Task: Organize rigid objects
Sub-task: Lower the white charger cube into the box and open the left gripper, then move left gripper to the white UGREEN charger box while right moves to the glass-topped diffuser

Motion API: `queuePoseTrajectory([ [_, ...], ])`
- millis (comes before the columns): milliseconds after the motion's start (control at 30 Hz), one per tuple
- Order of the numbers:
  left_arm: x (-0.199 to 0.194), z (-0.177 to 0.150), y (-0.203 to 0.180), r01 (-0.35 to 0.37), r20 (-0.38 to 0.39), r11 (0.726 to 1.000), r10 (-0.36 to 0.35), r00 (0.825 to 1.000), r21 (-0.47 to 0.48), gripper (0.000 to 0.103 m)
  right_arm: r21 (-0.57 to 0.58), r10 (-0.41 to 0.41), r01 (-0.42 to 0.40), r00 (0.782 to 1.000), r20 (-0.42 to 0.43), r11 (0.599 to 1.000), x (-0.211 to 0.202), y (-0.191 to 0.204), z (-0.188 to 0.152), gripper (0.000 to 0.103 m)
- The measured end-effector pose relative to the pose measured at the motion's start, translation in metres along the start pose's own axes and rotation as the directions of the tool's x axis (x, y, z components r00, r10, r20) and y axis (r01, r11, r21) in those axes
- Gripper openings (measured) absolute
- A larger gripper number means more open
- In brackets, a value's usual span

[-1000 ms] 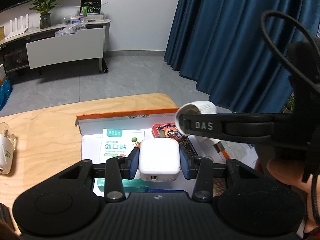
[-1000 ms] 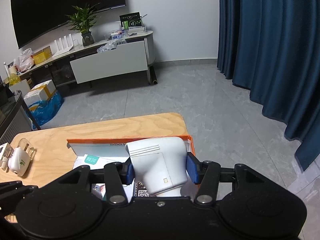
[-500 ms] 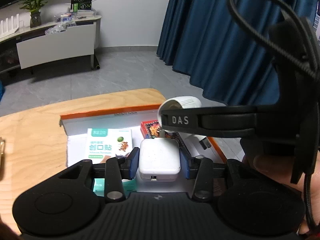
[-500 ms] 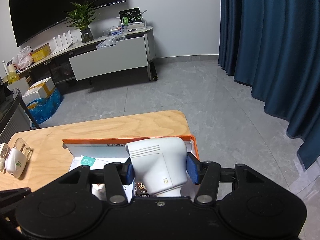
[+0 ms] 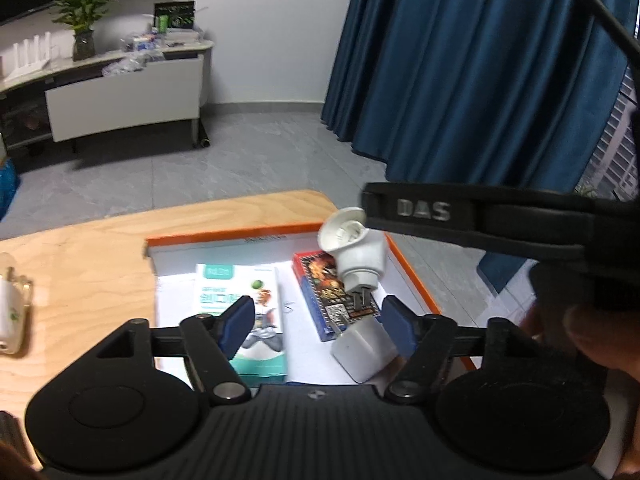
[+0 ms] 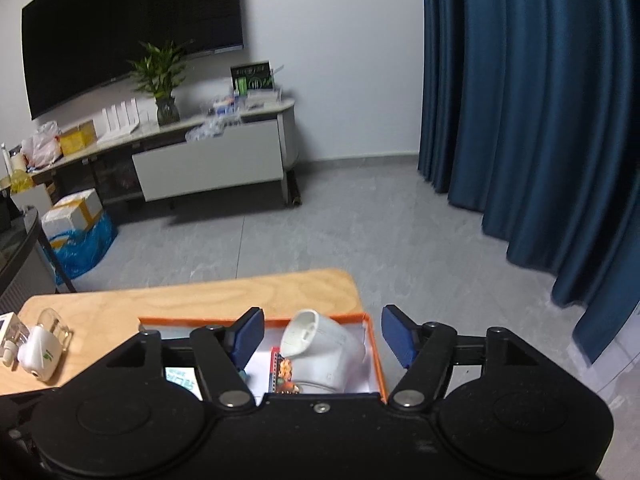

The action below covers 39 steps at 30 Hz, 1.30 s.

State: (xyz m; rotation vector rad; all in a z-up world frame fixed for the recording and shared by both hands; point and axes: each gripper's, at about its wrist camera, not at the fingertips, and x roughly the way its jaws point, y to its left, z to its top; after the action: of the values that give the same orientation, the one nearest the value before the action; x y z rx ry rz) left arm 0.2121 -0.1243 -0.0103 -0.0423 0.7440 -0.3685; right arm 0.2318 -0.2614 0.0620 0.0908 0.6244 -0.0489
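Both my left hand-held gripper (image 5: 316, 326) and right hand-held gripper (image 6: 322, 338) are opening, holding nothing; the white adapter (image 5: 354, 252) tilts plug-down over the orange box (image 5: 412, 264), directly below my right one.

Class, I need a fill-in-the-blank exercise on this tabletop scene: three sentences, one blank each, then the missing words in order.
1. The open box on the wooden table has a rim coloured ______.
2. Metal prongs stick out of the white ______ tumbling into the box.
3. The white cube charger lies nearest the ______ gripper.

Missing words: orange; plug adapter; left
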Motion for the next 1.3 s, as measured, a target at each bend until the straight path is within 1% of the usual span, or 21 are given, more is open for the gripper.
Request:
queuePoseTrajectory([
  [67, -0.009, -0.001, 0.004, -0.021, 0.012, 1.000, 0.021, 1.000, -0.009, 0.078, 0.010, 0.003, -0.003, 1.000, 0.004, 1.000, -0.008, 0.000, -0.001, 0.082],
  [267, -0.032, -0.011, 0.025, -0.073, 0.020, 0.996, 0.074, 0.997, -0.057, 0.079, 0.008, 0.023, -0.023, 1.000, -0.009, 1.000, -0.025, 0.010, -0.009, 0.083],
  [500, -0.057, -0.023, 0.056, -0.144, 0.021, 0.983, 0.147, 0.989, -0.112, 0.079, -0.008, 0.070, -0.070, 0.997, -0.042, 0.998, -0.035, 0.040, -0.022, 0.083],
  [733, -0.080, -0.032, 0.089, -0.208, 0.021, 0.961, 0.215, 0.976, -0.183, 0.080, -0.041, 0.118, -0.122, 0.990, -0.076, 0.992, -0.037, 0.075, -0.034, 0.083],
  [967, -0.101, -0.045, 0.128, -0.271, 0.015, 0.928, 0.284, 0.959, -0.254, 0.080, -0.081, 0.167, -0.177, 0.979, -0.115, 0.981, -0.034, 0.114, -0.042, 0.083],
  [1100, -0.111, -0.053, 0.154, -0.306, 0.006, 0.902, 0.323, 0.946, -0.305, 0.081, -0.114, 0.189, -0.204, 0.973, -0.131, 0.972, -0.034, 0.134, -0.049, 0.083],
  [1300, -0.125, -0.063, 0.193, -0.363, -0.006, 0.855, 0.388, 0.921, -0.371, 0.081, -0.142, 0.210, -0.230, 0.967, -0.144, 0.963, -0.032, 0.155, -0.055, 0.083],
])
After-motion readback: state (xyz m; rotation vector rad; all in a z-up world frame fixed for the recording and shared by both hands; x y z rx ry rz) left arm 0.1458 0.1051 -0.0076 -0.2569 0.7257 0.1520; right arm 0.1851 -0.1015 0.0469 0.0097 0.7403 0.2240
